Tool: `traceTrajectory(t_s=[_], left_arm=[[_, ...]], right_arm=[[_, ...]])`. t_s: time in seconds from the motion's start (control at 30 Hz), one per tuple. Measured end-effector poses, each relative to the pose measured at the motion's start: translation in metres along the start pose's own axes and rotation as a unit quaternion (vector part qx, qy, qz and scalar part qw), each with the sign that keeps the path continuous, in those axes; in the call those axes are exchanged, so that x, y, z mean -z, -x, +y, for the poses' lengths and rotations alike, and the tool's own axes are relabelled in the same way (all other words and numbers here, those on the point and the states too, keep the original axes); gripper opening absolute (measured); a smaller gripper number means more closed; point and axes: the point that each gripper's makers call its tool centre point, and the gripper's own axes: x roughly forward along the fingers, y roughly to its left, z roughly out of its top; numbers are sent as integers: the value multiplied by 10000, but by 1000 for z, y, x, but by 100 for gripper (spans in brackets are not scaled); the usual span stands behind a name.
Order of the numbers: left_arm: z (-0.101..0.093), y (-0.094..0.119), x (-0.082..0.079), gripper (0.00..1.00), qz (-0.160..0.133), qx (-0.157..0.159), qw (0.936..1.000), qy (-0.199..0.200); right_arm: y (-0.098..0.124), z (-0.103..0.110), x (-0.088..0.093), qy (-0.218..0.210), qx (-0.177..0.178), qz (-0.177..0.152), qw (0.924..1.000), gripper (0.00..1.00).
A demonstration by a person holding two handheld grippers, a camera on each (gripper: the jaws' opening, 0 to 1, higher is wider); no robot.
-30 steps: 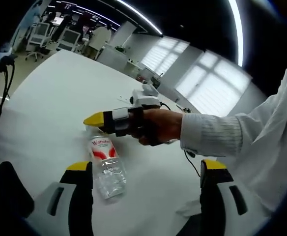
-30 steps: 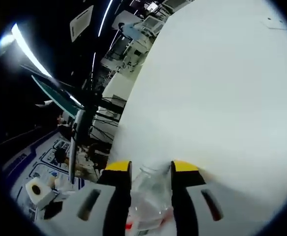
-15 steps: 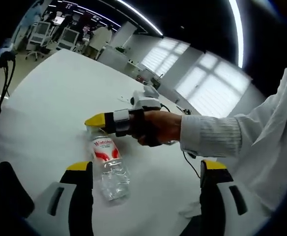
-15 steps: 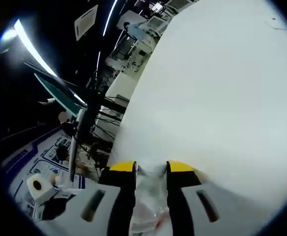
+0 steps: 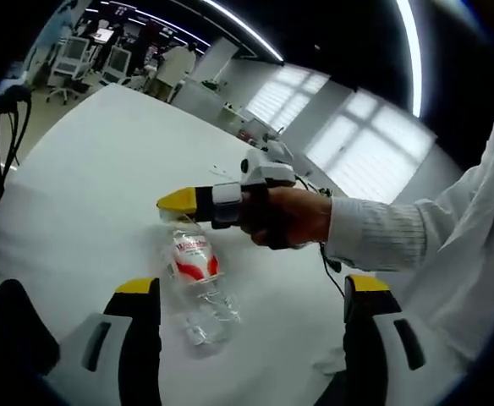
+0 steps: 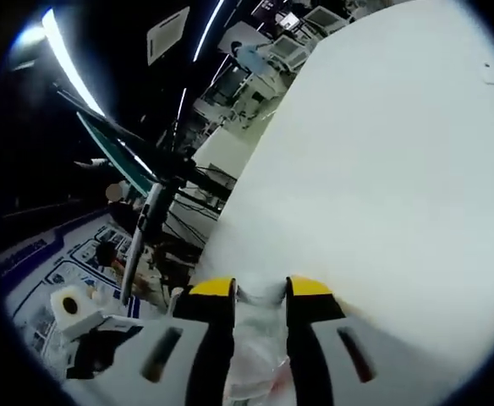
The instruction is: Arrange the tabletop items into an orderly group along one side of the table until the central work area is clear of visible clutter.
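Right gripper [image 6: 259, 289] pinches the bottle [image 5: 198, 283]; left gripper [image 5: 251, 292] gapes.

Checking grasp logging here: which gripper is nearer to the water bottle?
Right. The right gripper is shut on the water bottle near its neck end. The left gripper is open, jaws wide apart, with the bottle's base close to its left jaw.

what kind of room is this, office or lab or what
Probably an open-plan office or lab workspace: desks with office chairs stand in the background, long ceiling light strips run overhead, and tall blinded windows line the far wall behind the large white table.
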Motion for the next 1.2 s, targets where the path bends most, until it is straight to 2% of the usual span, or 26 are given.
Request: traceTrajectory(t_s=[0.27,0.4,0.8,0.97,1.2], left_arm=[[1,1,-2,92,9,-7,10000,-47],[5,1,-2,91,39,-54,10000,-72],[16,-7,1,90,222,-76,9995,-202],[21,-15,2,87,353,-72,9987,-369],[30,-29,3,80,503,-40,9974,-521]], right_arm=[[10,18,-1,355,-107,-113,9992,20],[19,34,1,710,-122,-153,9973,20],[36,61,5,1531,-261,-301,9874,20],[42,68,6,1802,-272,-316,9827,20],[53,79,17,2094,-218,-326,9771,20]])
